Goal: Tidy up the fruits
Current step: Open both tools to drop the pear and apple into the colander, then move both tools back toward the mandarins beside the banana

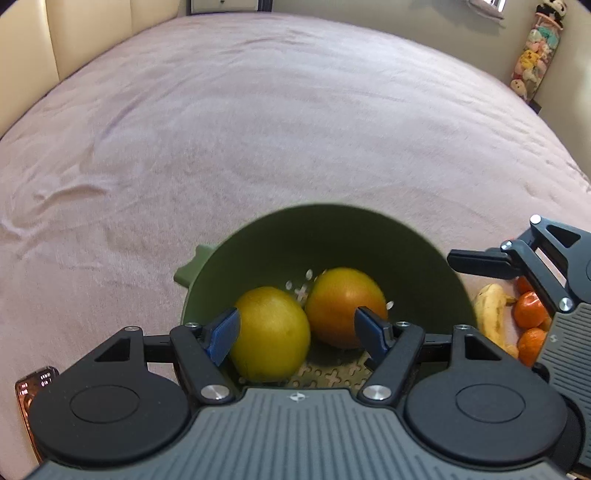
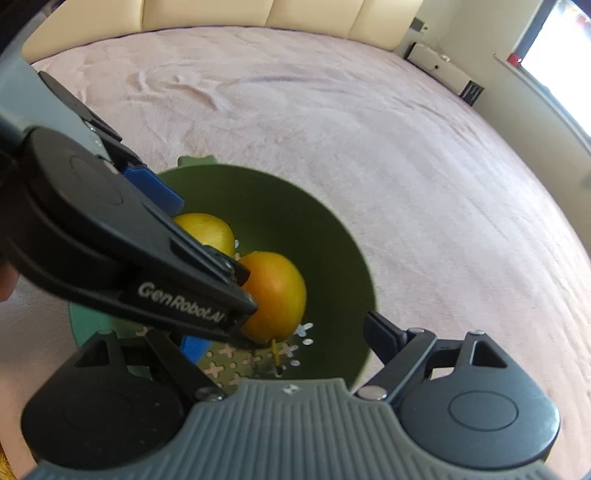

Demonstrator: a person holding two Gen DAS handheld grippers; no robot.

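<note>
A green colander bowl [image 1: 332,236] sits on the pink bedspread and holds a yellow fruit [image 1: 273,332] and an orange fruit [image 1: 343,306]. My left gripper [image 1: 297,332] is open over the bowl, its blue pads [image 1: 223,332] on either side of the two fruits, gripping neither. In the right wrist view the bowl [image 2: 295,206], yellow fruit [image 2: 210,229] and orange fruit [image 2: 277,291] show with the left gripper across them. My right gripper [image 2: 284,343] is open and empty at the bowl's near rim.
A banana [image 1: 491,314] and several small tangerines [image 1: 530,317] lie on the bedspread right of the bowl. A phone-like device [image 1: 33,391] lies at the lower left. A cream headboard [image 2: 258,14] and stuffed toys [image 1: 535,55] stand at the edges.
</note>
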